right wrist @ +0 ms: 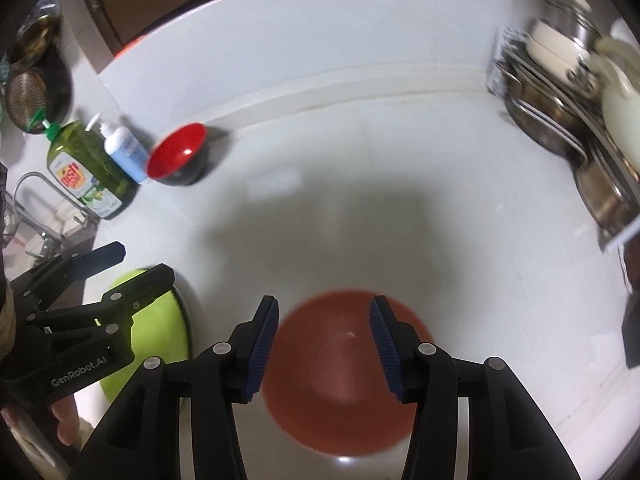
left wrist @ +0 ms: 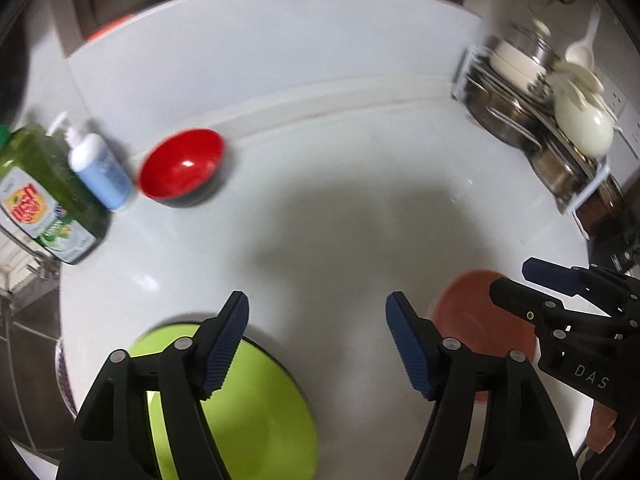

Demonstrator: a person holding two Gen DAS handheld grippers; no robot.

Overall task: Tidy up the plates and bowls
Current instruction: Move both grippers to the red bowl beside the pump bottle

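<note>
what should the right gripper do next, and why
Probably lower the right gripper onto the near rim of the reddish-brown round plate. Its fingers are open and empty, hanging over that plate, which lies flat on the white countertop. The left gripper, also open, sits beside the lime-green round plate, so each has its own plate.

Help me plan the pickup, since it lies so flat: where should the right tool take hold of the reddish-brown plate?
Probably at the rim. The plate lies flat on the counter, so only its thin edge offers a hold. The right tool hangs open above it; I would bring it down over the near edge, one finger above the rim and one slid beneath.
</note>
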